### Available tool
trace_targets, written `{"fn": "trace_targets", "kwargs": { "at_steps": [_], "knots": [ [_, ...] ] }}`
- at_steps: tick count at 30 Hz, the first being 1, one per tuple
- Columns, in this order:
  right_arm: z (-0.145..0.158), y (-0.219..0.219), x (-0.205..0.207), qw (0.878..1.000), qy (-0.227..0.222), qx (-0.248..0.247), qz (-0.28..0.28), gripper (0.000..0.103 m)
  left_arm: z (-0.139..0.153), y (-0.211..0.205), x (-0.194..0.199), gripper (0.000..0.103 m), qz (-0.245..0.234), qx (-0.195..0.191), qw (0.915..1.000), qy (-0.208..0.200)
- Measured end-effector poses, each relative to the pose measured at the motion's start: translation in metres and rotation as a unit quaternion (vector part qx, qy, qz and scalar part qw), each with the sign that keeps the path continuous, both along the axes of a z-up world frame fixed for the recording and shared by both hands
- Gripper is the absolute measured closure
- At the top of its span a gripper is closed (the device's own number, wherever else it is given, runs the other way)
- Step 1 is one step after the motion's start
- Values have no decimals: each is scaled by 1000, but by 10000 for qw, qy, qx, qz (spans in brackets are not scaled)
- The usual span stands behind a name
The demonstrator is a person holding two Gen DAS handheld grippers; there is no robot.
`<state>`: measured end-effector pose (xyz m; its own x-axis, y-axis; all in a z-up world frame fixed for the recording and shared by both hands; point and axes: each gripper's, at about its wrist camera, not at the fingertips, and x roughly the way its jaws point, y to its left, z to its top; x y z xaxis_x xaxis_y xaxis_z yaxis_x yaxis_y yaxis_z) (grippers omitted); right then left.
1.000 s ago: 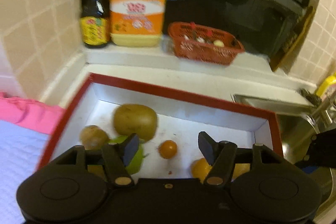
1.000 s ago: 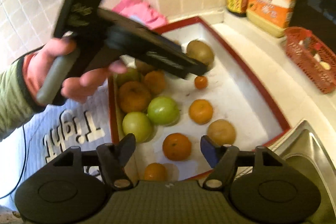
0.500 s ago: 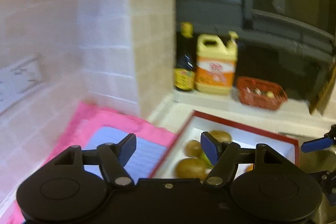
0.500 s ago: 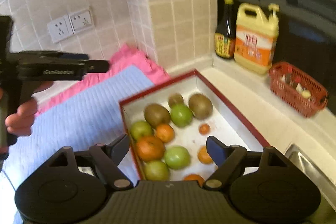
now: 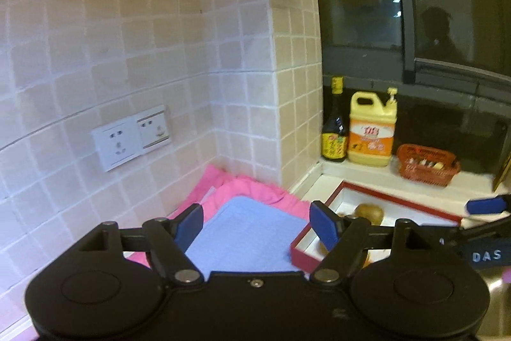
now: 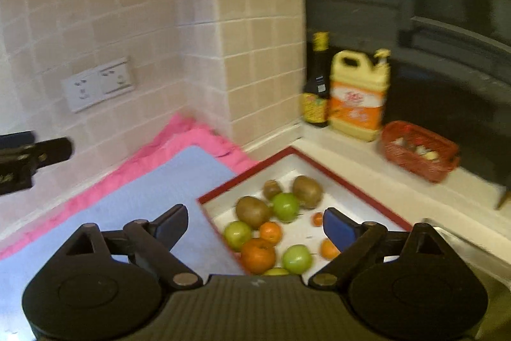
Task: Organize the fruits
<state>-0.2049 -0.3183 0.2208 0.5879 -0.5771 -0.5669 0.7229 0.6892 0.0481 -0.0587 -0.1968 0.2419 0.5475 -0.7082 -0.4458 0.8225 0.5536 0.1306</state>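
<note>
A red-rimmed white box (image 6: 246, 178) on the counter holds several fruits: brown kiwis (image 6: 252, 211), green apples (image 6: 285, 206) and oranges (image 6: 258, 255). My right gripper (image 6: 255, 227) is open and empty, raised above the box's near left corner. My left gripper (image 5: 257, 227) is open and empty, held high over the blue towel (image 5: 249, 234), left of the box (image 5: 399, 203). One kiwi (image 5: 369, 212) shows in the left wrist view. The right gripper's blue fingertip (image 5: 487, 204) shows at that view's right edge; the left gripper's body (image 6: 28, 155) shows at the right wrist view's left edge.
A blue towel (image 6: 153, 190) lies on a pink cloth (image 6: 179, 136) left of the box. A dark sauce bottle (image 6: 316, 85), a yellow detergent jug (image 6: 357, 95) and a red basket (image 6: 418, 149) stand on the back ledge. A tiled wall with sockets (image 6: 97, 83) is behind. A sink edge (image 6: 463, 242) is at the right.
Both grippers have risen and pulled back from the box; the left one swung left over the towel. Both stay open and empty.
</note>
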Motion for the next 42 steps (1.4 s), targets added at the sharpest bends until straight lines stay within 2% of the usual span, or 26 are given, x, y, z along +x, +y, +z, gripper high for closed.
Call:
{"fn": "trace_targets", "kwargs": {
  "at_steps": [4, 7, 15, 42],
  "knots": [
    [-11, 15, 1, 9994, 269, -193, -135, 10, -16, 3, -16, 16, 67, 224, 9997, 20],
    [-19, 19, 0, 9991, 361, -83, -187, 10, -28, 4, -23, 16, -31, 294, 9993, 241],
    [-33, 18, -4, 9984, 405, 207, -335, 10, -58, 1, -37, 16, -134, 579, 9973, 443],
    [-39, 9, 14, 9981, 395, 413, -243, 10, -62, 2, -22, 15, 8, 590, 9963, 630]
  ]
}}
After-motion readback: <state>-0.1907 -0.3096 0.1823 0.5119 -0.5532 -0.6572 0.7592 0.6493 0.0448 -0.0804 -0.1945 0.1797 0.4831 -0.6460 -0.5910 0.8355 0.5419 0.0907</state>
